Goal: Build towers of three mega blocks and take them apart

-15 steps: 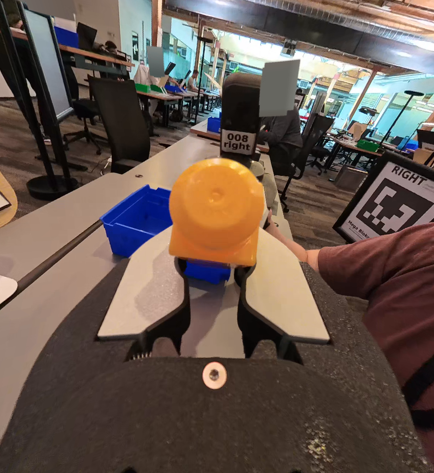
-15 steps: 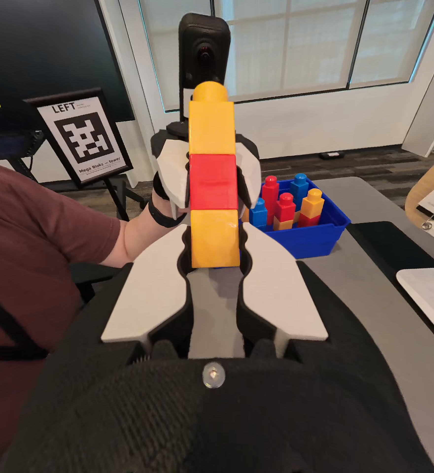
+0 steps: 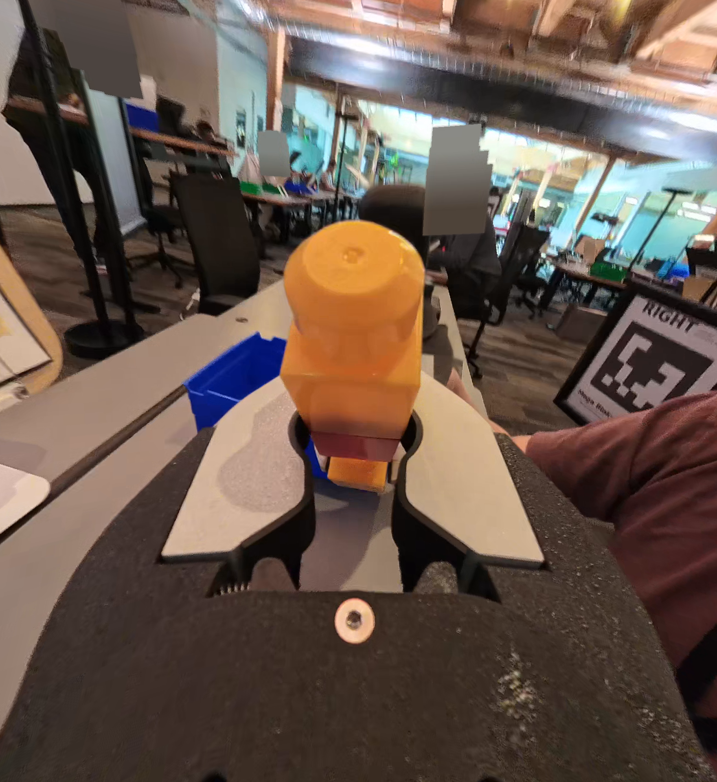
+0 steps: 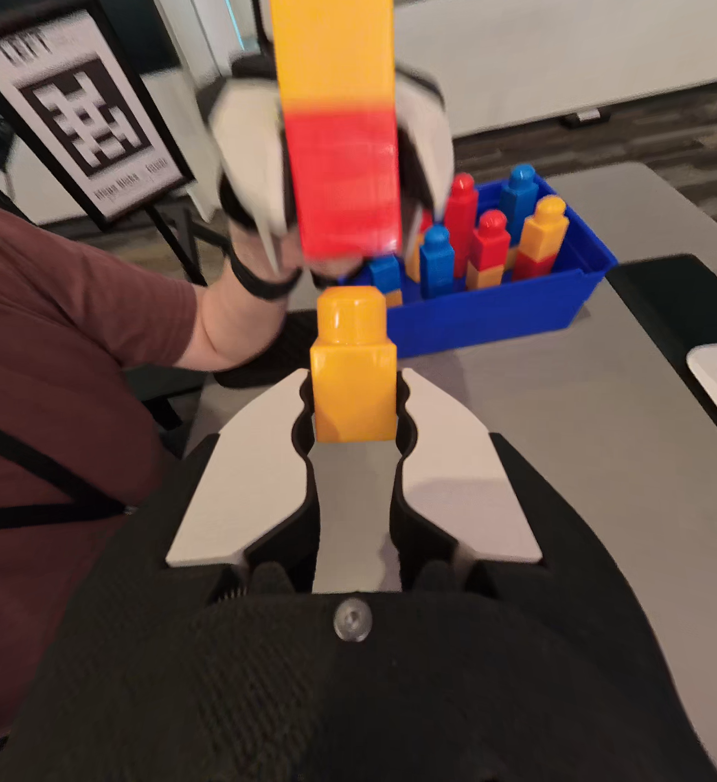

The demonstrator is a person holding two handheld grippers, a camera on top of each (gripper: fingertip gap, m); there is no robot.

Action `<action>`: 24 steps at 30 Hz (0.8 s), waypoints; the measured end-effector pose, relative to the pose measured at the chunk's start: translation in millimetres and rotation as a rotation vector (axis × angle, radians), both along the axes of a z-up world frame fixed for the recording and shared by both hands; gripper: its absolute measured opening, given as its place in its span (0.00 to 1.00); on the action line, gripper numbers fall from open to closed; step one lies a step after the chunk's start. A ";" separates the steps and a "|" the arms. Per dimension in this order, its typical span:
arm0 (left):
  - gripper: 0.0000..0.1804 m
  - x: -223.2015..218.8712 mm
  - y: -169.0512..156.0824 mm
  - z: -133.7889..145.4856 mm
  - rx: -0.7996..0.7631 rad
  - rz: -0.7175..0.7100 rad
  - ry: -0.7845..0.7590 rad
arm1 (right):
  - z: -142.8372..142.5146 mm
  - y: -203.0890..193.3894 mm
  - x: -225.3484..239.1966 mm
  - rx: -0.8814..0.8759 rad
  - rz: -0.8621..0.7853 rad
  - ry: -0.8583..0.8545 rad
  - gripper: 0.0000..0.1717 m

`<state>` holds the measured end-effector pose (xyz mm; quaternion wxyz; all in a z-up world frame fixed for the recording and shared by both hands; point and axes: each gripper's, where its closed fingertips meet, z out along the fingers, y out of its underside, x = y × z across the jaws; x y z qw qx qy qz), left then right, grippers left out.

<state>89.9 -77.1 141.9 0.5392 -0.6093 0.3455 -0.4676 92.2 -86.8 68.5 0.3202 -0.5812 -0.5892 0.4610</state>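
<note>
My right gripper (image 4: 353, 393) is shut on a single yellow block (image 4: 352, 381) and holds it upright above the grey table (image 4: 559, 444). My left gripper (image 4: 339, 182) is above it, shut on a red block (image 4: 344, 182) with a second yellow block (image 4: 333, 50) stuck on top. A gap separates this pair from the lower yellow block. In the left wrist view, the top yellow block (image 3: 352, 330) faces the camera stud first. The red block (image 3: 356, 446) sits between the left gripper's (image 3: 354, 440) fingers. The right gripper's yellow block (image 3: 356, 474) shows just beyond.
A blue bin (image 4: 496, 313) on the table holds several small towers of red, blue and yellow blocks; it also shows in the left wrist view (image 3: 229, 381). Framed marker signs (image 4: 81, 118) (image 3: 652, 372) stand off the table. A person's arm (image 4: 73, 330) is at the left. The left gripper's tips are roughly 7 cm from the right gripper's.
The three-block tower came apart. My left gripper lifted the red and top yellow blocks off the bottom yellow block, which stayed in my right gripper.
</note>
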 end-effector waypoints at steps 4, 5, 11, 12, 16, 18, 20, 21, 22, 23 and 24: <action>0.22 -36.9 3.5 14.5 0.036 0.089 0.000 | 8.1 13.4 13.5 0.020 -0.057 0.004 0.21; 0.22 -40.3 1.1 15.7 0.047 0.097 0.017 | 12.0 26.7 26.5 0.058 -0.127 -0.008 0.21; 0.22 -32.1 -5.6 4.3 0.045 0.104 0.127 | -49.6 162.3 204.0 -0.064 -0.900 -0.367 0.21; 0.22 -26.9 -5.1 -1.1 0.039 0.092 0.147 | -80.4 177.2 227.7 -0.157 -0.978 -0.462 0.21; 0.22 -7.4 2.4 -26.8 -0.032 0.063 0.223 | -173.4 210.8 273.2 -0.291 -1.089 -0.750 0.22; 0.22 0.0 5.6 -39.5 -0.063 0.056 0.265 | -188.5 215.7 280.2 -0.286 -1.114 -0.812 0.22; 0.22 6.0 7.9 -49.7 -0.077 0.049 0.300 | -196.5 218.4 284.7 -0.296 -1.132 -0.831 0.22; 0.22 8.3 9.2 -54.5 -0.087 0.047 0.316 | -199.0 217.4 287.7 -0.306 -1.131 -0.846 0.22; 0.22 9.8 10.9 -59.1 -0.096 0.048 0.331 | -196.6 217.5 290.5 -0.299 -1.135 -0.849 0.29; 0.22 10.8 12.8 -63.2 -0.104 0.050 0.346 | -185.7 220.7 290.9 -0.262 -1.149 -0.820 0.32; 0.22 11.6 14.3 -66.7 -0.111 0.052 0.356 | -164.8 226.3 286.3 -0.193 -1.168 -0.746 0.33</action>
